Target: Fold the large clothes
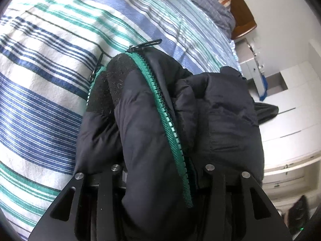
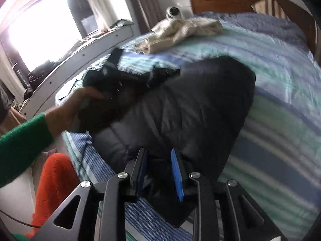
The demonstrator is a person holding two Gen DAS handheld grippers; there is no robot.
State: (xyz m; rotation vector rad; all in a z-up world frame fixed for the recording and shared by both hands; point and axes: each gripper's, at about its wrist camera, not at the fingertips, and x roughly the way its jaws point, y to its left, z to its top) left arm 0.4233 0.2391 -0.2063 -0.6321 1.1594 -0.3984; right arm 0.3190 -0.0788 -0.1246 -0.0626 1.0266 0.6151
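- The dark padded jacket (image 2: 180, 104) lies across the striped bed cover (image 1: 50, 60), and part of it is lifted off the bed.
- The left gripper (image 1: 160, 160) grasps a thick bundle of the jacket near the green zipper (image 1: 160, 108). The cloth fills the gap between its jaws and hides the fingertips. The zipper pull (image 1: 146, 44) hangs free at the far end of the bundle.
- In the right wrist view, a hand (image 2: 66, 116) in a green sleeve (image 2: 20, 146) carries this left tool at the far end of the jacket.
- The right gripper (image 2: 160, 172) has its jaws narrow, and dark cloth from the near edge of the jacket sits between the blue pads (image 2: 177, 172). It seems to pinch this edge, but the picture is blurred.
- Judgement: the fold is in the middle. Both ends are gripped and the jacket looks already doubled once, but it is not yet flat and neat.
- What is left, as it seems: to lay the held parts down, to smooth them, and to let go.
- A pale garment (image 2: 180, 30) lies crumpled further up the bed and seems not yet folded.
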